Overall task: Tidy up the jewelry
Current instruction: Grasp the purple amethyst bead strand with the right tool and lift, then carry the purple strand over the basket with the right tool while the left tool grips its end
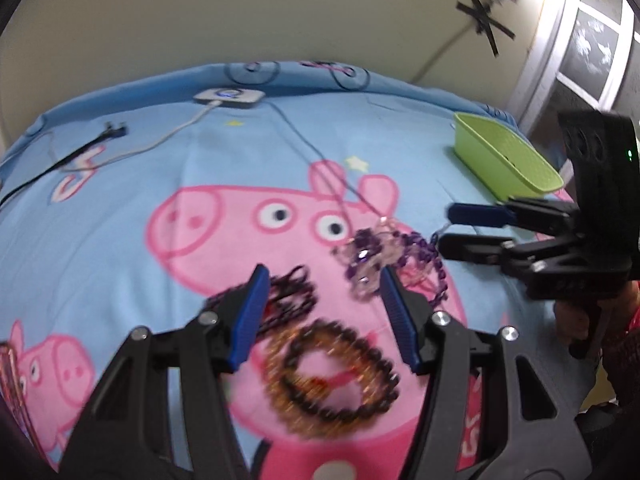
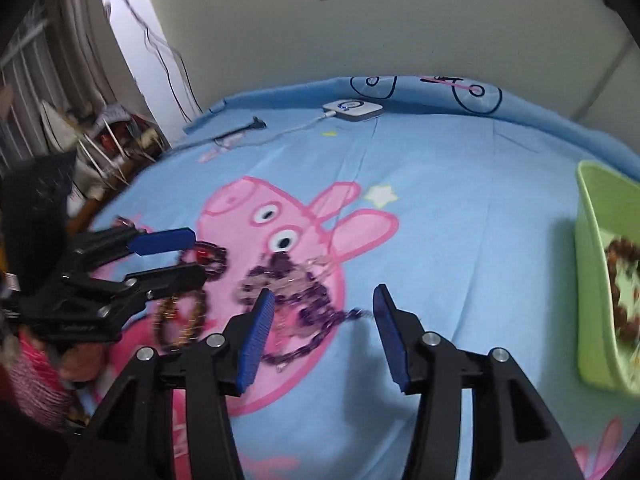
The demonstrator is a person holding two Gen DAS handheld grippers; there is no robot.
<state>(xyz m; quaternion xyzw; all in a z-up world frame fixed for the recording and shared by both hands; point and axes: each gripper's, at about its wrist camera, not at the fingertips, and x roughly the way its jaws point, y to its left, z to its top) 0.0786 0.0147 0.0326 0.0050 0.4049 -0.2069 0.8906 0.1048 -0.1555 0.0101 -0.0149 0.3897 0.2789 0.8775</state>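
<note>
Left wrist view first: the left gripper (image 1: 320,312) stands roughly half open with nothing between its blue pads, poised above the amber and dark bead bracelets (image 1: 332,376) in the lower middle of the frame. A dark beaded piece (image 1: 290,292) sits beside its left finger, and the purple and clear bead necklace (image 1: 376,256) lies just right of centre. The green basket (image 1: 504,160) waits at upper right, so most of the sorting looks still to do. Everything rests on a blue cartoon-pig blanket (image 1: 120,184), with a white charger box (image 1: 229,98) at the back by a cream wall. Now the right wrist view: the right gripper (image 2: 324,320) is partly open and empty, with the purple necklace (image 2: 296,300) strung across just ahead of its left finger. At right, the basket (image 2: 592,280) already holds some brown beads (image 2: 624,292), so at least one piece seems filed. Upper left shows curtains and a cluttered rack.
</note>
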